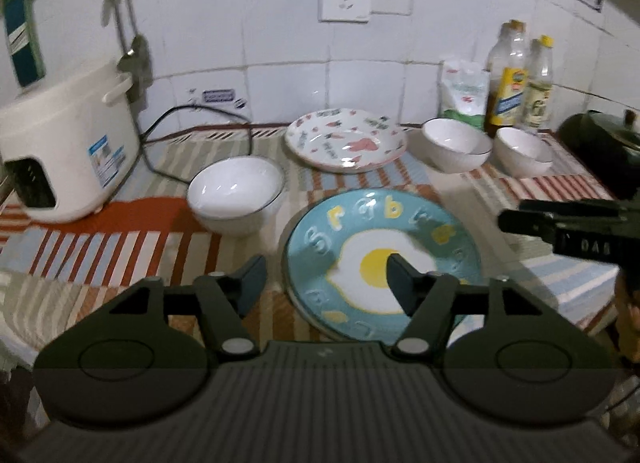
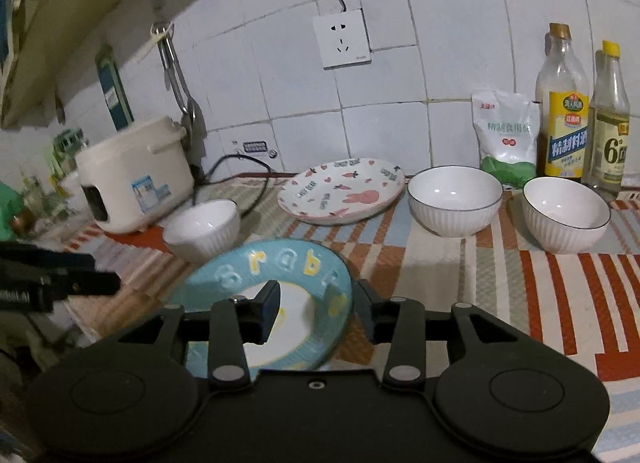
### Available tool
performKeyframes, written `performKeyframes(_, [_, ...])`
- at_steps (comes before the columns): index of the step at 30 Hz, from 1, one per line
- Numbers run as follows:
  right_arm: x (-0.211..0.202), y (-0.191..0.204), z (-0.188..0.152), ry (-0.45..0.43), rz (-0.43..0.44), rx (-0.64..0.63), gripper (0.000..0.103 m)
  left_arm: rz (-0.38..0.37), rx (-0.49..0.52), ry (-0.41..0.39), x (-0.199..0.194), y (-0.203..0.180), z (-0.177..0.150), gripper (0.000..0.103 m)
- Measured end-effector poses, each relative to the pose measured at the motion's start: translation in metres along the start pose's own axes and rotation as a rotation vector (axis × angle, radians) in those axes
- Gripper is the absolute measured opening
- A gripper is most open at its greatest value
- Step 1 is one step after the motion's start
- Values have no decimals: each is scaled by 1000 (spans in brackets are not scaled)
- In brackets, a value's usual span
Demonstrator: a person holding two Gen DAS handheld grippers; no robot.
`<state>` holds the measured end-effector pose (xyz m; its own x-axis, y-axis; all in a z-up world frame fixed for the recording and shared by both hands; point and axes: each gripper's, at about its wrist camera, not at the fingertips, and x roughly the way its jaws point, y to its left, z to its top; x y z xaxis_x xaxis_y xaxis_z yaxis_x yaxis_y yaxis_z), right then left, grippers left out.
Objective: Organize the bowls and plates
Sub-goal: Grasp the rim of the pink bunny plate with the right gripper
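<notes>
A blue plate with a fried-egg picture [image 1: 384,263] lies on the striped cloth; it also shows in the right wrist view [image 2: 276,287]. My left gripper [image 1: 326,279] is open, its fingers astride the plate's left rim. My right gripper [image 2: 318,309] is open, its fingers astride the plate's right rim. A white plate with pink rabbit print [image 1: 346,141] [image 2: 342,189] sits behind. One white bowl [image 1: 236,193] [image 2: 202,229] stands left of the plates. Two white bowls [image 2: 454,201] [image 2: 566,215] stand at the right.
A white rice cooker [image 1: 64,151] [image 2: 134,173] with a black cord stands at the left. Two bottles [image 2: 562,123] [image 2: 608,131] and a salt bag [image 2: 506,135] line the tiled wall. A dark pot [image 1: 604,147] sits at the far right.
</notes>
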<state>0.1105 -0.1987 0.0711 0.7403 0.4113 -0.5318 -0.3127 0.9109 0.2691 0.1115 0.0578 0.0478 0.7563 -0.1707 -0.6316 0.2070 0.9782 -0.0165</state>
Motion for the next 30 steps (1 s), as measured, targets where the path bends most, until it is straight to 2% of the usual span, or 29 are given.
performKeyframes(1, [-2,-1,7,2,15,15,56,-20,7,1,-3,0,6,68])
performKeyframes(4, [-3,0,29,-19,14,24,59,-57,36,-6,-5,2,27,76])
performKeyframes(7, [10,-3,47,-16,27,71,60,-45,72,-27,2,8,49,76])
performKeyframes(10, [38,-10,60,23,42,150,60,-71,97,-14,20,20,71,76])
performKeyframes(16, [105,-27,67,89,-12,252,59,-92,143,17,80,45,113,73])
performKeyframes(25, [174,-37,65,147,-69,293,55,-134,161,164,205,63,146,52])
performKeyframes(27, [184,-39,67,149,-86,282,51,-131,171,178,227,63,150,46])
performKeyframes(30, [197,-43,68,156,-103,278,41,-122,166,206,260,62,157,40])
